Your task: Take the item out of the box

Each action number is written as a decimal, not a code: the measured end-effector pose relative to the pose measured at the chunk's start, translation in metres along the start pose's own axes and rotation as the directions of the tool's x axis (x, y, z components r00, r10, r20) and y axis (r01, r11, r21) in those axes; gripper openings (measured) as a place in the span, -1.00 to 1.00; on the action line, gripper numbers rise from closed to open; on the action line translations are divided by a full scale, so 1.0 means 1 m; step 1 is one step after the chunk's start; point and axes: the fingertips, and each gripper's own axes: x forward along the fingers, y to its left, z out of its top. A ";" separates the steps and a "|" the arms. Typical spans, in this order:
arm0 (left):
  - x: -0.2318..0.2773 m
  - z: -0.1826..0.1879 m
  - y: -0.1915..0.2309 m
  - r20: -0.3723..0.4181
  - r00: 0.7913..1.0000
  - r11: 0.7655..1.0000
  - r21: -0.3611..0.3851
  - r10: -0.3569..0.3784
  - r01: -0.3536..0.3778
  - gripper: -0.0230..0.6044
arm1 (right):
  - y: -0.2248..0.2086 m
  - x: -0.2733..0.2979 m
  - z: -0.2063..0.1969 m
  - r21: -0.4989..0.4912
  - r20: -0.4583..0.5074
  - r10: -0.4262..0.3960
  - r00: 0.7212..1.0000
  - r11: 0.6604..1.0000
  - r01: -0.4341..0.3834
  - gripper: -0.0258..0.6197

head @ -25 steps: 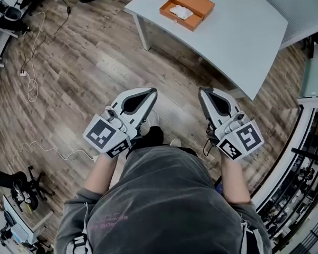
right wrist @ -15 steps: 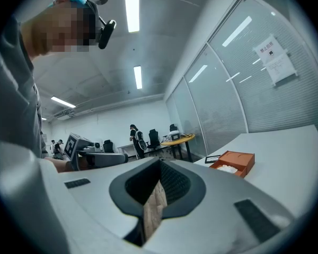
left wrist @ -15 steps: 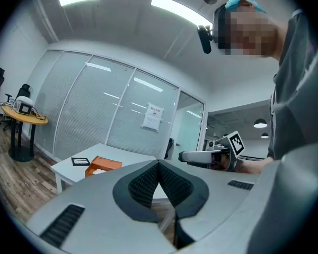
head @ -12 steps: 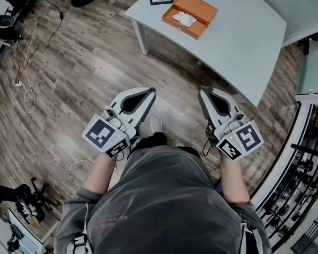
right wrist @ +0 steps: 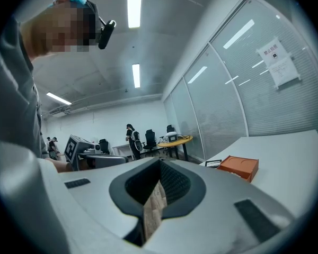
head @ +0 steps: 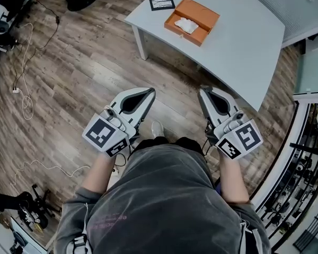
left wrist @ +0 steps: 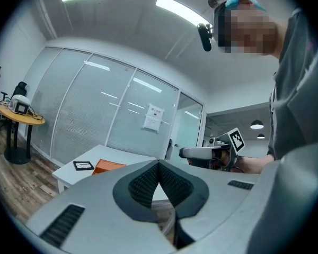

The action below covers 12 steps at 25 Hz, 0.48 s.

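Holding the left gripper and the right gripper out over the wood floor, both squeezed shut on nothing. Facing the gray table ahead, with the white item lying inside the open orange box.

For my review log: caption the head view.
Left gripper and right gripper, shut, over wood floor, short of table with orange box.

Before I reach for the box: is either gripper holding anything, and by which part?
Nothing is held. Left gripper and right gripper are both shut on nothing; the item lies in the box.
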 end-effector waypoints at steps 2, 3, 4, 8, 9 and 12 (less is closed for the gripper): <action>0.001 0.000 0.006 -0.003 1.000 1.000 0.001 0.001 -0.001 -0.89 | -0.002 0.007 0.002 -0.001 0.004 0.004 1.000 1.000 -0.004 -0.91; 0.003 0.000 0.009 -0.005 1.000 1.000 0.002 0.001 -0.001 -0.89 | -0.003 0.011 0.003 -0.001 0.006 0.007 1.000 1.000 -0.007 -0.91; 0.004 0.000 0.013 -0.007 1.000 1.000 0.004 0.002 -0.002 -0.89 | -0.005 0.015 0.003 -0.001 0.008 0.009 1.000 1.000 -0.009 -0.91; 0.008 0.001 0.025 -0.013 1.000 1.000 0.006 0.005 -0.005 -0.89 | -0.011 0.028 0.004 0.005 0.011 0.013 1.000 1.000 -0.013 -0.91; 0.009 0.001 0.027 -0.015 1.000 1.000 0.006 0.004 -0.004 -0.89 | -0.011 0.030 0.005 0.006 0.012 0.013 1.000 1.000 -0.013 -0.91; 0.015 0.001 0.034 -0.024 1.000 1.000 0.008 0.003 -0.003 -0.89 | -0.018 0.036 0.007 0.009 0.013 0.012 1.000 1.000 -0.012 -0.91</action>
